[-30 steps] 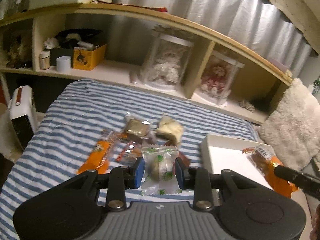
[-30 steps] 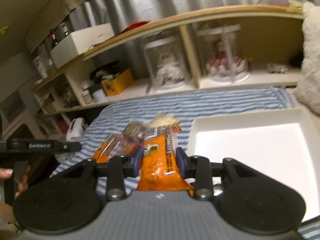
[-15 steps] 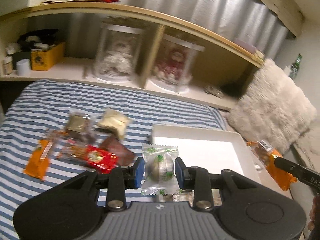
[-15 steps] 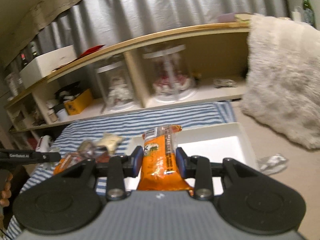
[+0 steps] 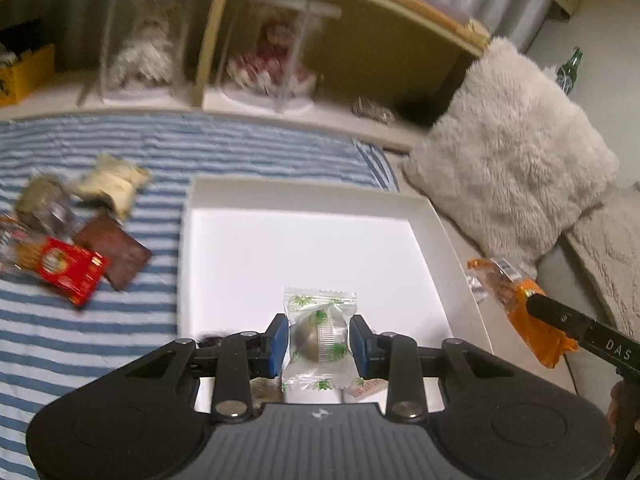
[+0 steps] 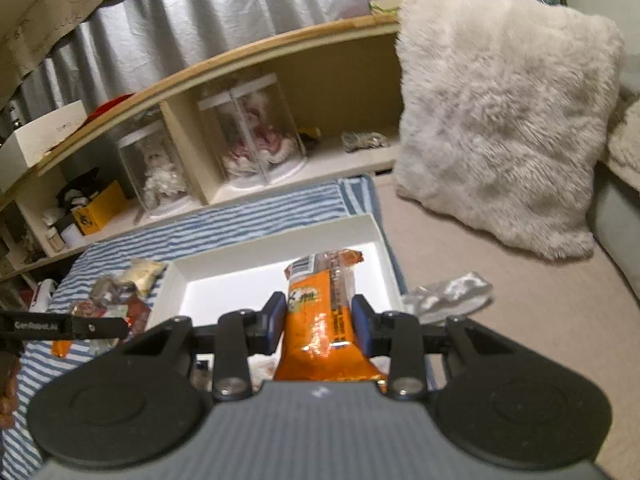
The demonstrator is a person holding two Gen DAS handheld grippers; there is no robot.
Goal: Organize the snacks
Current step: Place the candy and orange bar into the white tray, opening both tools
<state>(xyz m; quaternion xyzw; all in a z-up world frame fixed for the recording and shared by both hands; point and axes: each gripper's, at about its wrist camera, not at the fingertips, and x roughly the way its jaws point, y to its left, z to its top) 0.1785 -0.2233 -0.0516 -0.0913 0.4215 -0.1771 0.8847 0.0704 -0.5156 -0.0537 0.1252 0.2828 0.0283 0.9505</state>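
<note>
My left gripper (image 5: pixel 319 342) is shut on a clear green-printed snack packet (image 5: pixel 319 336) with a round dark sweet inside, and holds it over the near part of the white tray (image 5: pixel 434 226). My right gripper (image 6: pixel 320 320) is shut on an orange snack bar (image 6: pixel 322 320) and holds it above the tray's (image 6: pixel 276 242) right side; the bar also shows in the left wrist view (image 5: pixel 520 304). Loose snacks lie on the striped cloth left of the tray: a red packet (image 5: pixel 68 270), a brown packet (image 5: pixel 116 252), a pale packet (image 5: pixel 112 186).
A fluffy cushion (image 5: pixel 516 140) leans right of the tray. A crumpled silver wrapper (image 6: pixel 448 294) lies on the beige surface by the tray. A wooden shelf (image 6: pixel 280 128) with doll display cases stands behind. More snacks lie under my left gripper at the tray's near edge.
Both grippers have moved right, over the white tray, each still holding its snack. The loose snacks have slid toward the left of the views.
</note>
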